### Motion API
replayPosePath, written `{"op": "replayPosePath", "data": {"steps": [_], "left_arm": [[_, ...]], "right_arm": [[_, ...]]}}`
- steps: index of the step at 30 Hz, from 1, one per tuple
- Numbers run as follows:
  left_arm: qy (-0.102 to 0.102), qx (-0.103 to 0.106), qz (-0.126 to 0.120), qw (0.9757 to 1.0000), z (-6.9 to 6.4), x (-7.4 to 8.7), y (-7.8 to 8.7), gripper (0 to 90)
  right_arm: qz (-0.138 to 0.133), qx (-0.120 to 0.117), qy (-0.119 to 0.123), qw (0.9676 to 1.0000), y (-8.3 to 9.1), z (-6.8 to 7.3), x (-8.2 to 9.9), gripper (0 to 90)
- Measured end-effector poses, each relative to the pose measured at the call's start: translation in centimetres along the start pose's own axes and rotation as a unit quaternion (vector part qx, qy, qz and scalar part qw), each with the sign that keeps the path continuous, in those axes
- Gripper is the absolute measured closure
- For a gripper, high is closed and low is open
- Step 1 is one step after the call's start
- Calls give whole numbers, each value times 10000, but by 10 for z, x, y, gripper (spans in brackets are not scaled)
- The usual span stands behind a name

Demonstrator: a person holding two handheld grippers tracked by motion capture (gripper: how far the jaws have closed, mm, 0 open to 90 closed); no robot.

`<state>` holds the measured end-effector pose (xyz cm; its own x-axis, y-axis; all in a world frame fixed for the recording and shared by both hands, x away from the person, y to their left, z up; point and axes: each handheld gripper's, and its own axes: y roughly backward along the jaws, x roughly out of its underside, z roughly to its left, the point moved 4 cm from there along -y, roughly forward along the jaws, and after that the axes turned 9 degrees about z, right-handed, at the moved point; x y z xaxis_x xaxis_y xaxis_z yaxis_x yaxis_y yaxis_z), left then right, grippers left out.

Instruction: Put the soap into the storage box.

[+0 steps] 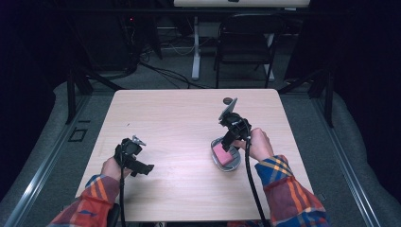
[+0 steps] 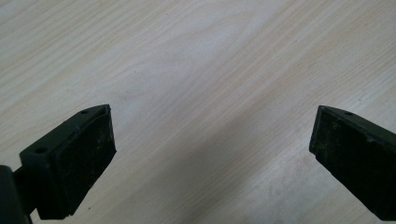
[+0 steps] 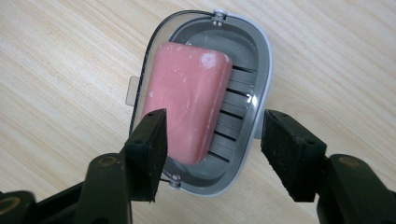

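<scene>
One wood table [image 1: 179, 113], dark room; left hand-held gripper [image 2: 212, 140] spread, right hand-held gripper [image 3: 212, 135] pinching clear lid [image 3: 145, 70].

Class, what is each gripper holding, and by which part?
Left gripper: nothing, jaws open. Right gripper: jaws set close above the soap and its dish; whether they grip anything cannot be told.

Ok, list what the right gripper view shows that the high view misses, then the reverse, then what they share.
Right gripper view adds: the dish's grey slatted floor, a clear plastic lid over the soap, and the right tongs apparently closed across that lid.
High view adds: the person's left hand and right hand, the left tongs low over the table, and a black folding chair beyond it.
Both: the pink rectangular soap bar in the grey oval plastic soap dish on the pale wooden table.
</scene>
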<state>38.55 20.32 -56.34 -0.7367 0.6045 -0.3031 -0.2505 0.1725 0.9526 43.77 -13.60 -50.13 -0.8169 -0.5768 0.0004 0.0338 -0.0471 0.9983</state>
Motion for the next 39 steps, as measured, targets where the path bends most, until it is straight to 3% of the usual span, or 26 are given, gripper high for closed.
{"op": "replayPosePath", "data": {"steps": [6, 7, 12, 23, 26, 39], "left_arm": [[-76, 12, 35, 10000, -2, -5, -2, 2], [-53, -10, 2, 10000, -3, -6, -3, 2], [-76, 6, 40, 10000, -5, -7, -3, 2], [-58, -8, 27, 10000, -5, -5, -3, 2], [-100, 4, 47, 9999, -5, -6, -3, 2], [-125, 11, 9, 9999, -7, -2, 0, 2]], "right_arm": [[-320, -2, 107, 9994, 9, 0, 12, 325], [-250, 25, 167, 9995, 11, -1, 15, 314], [-478, 48, 270, 9985, 17, -2, 28, 239], [-892, 143, 280, 9955, 27, -13, 57, 145], [-1081, 142, 145, 9939, 27, -17, 67, 131], [-1170, 391, -153, 9922, 13, -47, 118, 32]]}}
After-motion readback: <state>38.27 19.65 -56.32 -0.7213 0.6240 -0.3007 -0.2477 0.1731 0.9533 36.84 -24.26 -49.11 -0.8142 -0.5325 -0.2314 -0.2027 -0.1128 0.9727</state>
